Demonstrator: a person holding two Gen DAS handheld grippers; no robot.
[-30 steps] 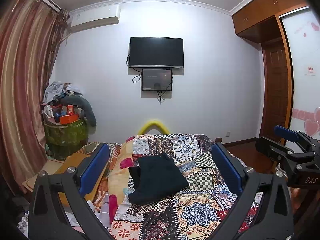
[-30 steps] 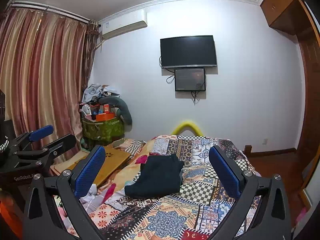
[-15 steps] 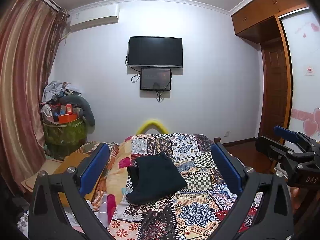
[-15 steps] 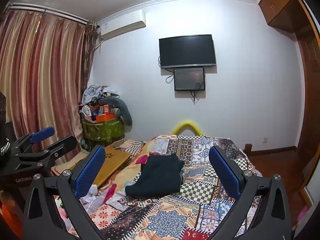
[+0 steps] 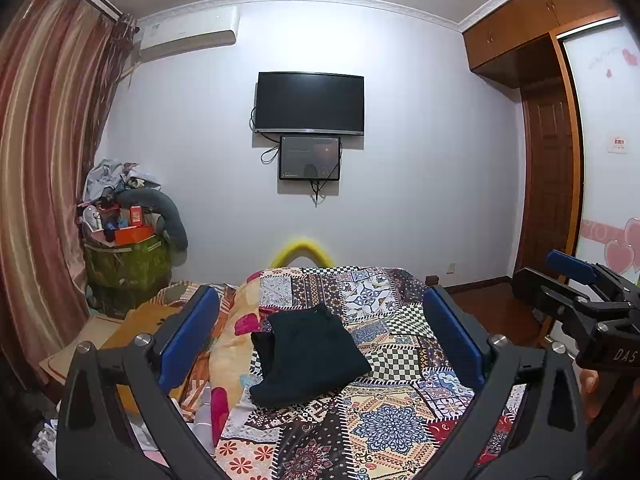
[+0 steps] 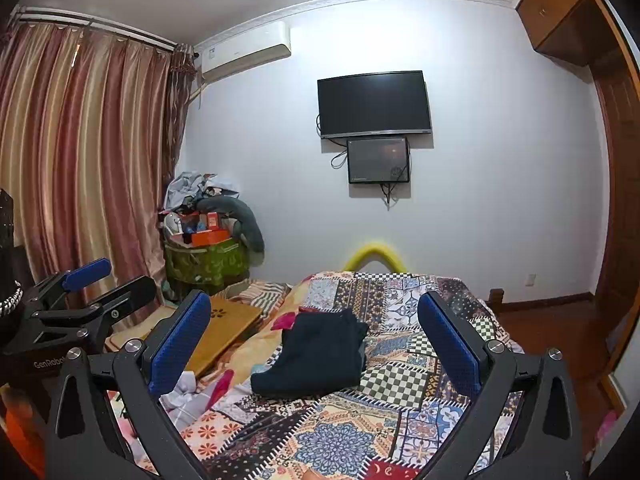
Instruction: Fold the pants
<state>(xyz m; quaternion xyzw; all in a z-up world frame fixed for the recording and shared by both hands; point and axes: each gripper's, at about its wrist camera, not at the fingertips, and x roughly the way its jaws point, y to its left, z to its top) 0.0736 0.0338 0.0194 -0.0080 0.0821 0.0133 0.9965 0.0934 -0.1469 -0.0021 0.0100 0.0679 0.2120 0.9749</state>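
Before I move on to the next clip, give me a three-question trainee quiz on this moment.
1. True or false: the left gripper is shut on the pants.
2. The pants lie on: A) the floor B) the patchwork quilt C) the green bin.
3. Fill in: the right gripper is ____ and holds nothing.

Key: 1 false, both grippers are apart from the pants; 2 B; 3 open.

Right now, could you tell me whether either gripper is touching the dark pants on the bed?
Apart. In both wrist views the left gripper and right gripper are open, and the pants lie untouched farther away on the quilt.
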